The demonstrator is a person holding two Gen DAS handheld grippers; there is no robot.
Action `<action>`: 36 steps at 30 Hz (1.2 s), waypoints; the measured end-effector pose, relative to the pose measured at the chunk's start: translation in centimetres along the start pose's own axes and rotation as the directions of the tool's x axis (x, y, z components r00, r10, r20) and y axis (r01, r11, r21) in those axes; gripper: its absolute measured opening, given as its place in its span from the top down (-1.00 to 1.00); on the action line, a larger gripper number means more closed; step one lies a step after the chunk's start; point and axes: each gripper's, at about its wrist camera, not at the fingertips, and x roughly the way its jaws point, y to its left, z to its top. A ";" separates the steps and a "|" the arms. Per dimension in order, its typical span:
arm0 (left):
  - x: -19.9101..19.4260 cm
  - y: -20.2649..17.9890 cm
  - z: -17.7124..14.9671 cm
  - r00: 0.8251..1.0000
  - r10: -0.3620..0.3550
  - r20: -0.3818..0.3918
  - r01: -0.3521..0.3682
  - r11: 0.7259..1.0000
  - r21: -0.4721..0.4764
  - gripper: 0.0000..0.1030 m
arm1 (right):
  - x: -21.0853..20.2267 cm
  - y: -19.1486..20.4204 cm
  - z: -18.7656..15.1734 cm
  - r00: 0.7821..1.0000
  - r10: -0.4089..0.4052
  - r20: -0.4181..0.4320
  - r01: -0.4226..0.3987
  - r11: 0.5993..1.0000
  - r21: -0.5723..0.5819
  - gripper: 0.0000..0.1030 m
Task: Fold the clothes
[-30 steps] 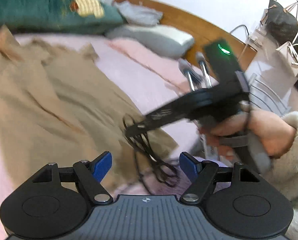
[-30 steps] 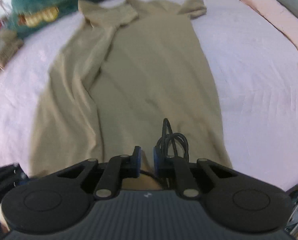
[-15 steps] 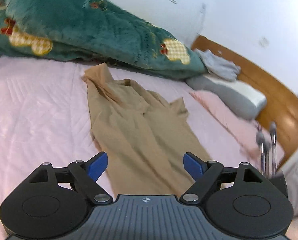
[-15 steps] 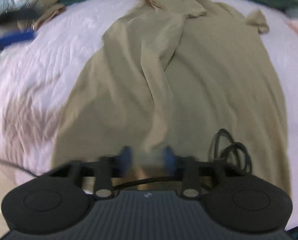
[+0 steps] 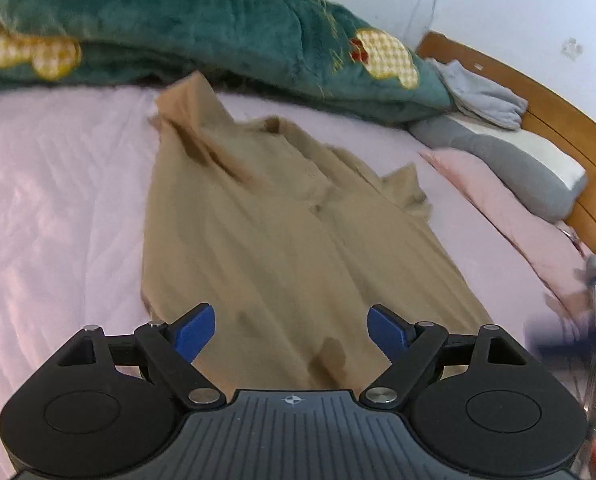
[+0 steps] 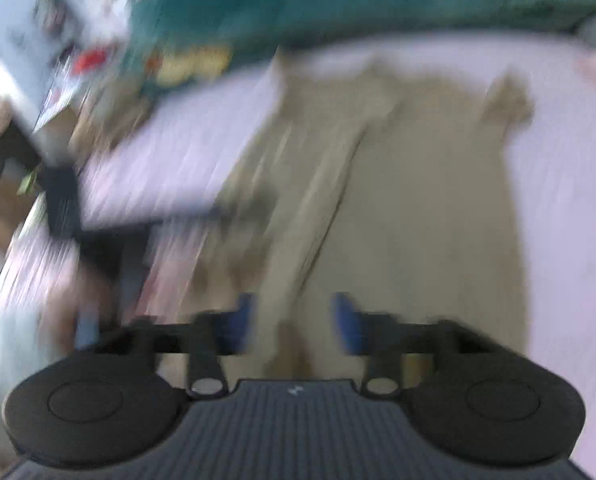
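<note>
A pink quilted bed (image 5: 49, 184) carries a plush teal blanket (image 5: 185, 24) with checked yellow motifs along its far edge. A tan, soft-draping dress (image 5: 281, 232) lies lengthwise, hem toward the cameras, neckline and short sleeves toward the blanket. Left gripper (image 5: 291, 330) stands wide and empty; right gripper (image 6: 293, 320), blurred, has just been opening, a fabric ridge between its unpressed pads.
</note>
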 end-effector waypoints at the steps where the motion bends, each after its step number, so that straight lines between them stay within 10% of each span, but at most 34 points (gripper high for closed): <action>1: 0.0 -0.3 0.9 1.000 0.000 0.031 -0.001 1.000 0.020 -0.64 | 1.3 -0.8 2.3 0.998 -0.042 0.039 0.041 0.999 0.006 -0.27; 8: 2.5 1.4 13.9 0.973 0.099 0.209 -0.128 0.983 0.130 -0.65 | 12.0 -6.0 10.2 0.999 -0.014 0.049 0.001 0.966 0.259 -0.26; 12: 9.3 5.4 21.3 0.976 0.197 0.093 -0.205 0.975 0.085 -0.65 | 15.3 -6.8 10.3 0.997 0.029 0.074 -0.052 0.937 0.345 -0.26; 15: 13.9 8.2 24.4 0.993 0.086 -0.077 -0.089 0.995 -0.034 -0.65 | 16.9 -7.0 10.9 0.995 -0.046 0.092 0.015 0.949 0.315 -0.26; 24: 19.3 10.5 27.1 0.986 0.054 -0.161 -0.086 0.976 -0.201 -0.65 | 21.3 -8.4 13.4 0.996 -0.050 0.068 0.028 0.954 0.299 -0.15; 27: 20.6 10.0 26.2 0.976 0.079 -0.201 -0.114 0.979 -0.167 -0.65 | 22.4 -7.9 13.6 0.997 -0.058 0.055 0.042 0.966 0.256 0.82; 32: 20.4 8.9 25.2 0.984 0.112 -0.136 -0.127 0.986 -0.108 -0.65 | 21.5 -6.2 13.3 0.989 -0.087 0.121 0.073 0.991 0.115 0.87; 36: 20.5 6.3 25.4 0.981 0.175 -0.084 -0.173 0.984 0.030 -0.65 | 18.3 -6.0 12.6 0.939 -0.225 0.261 0.198 0.972 0.128 0.87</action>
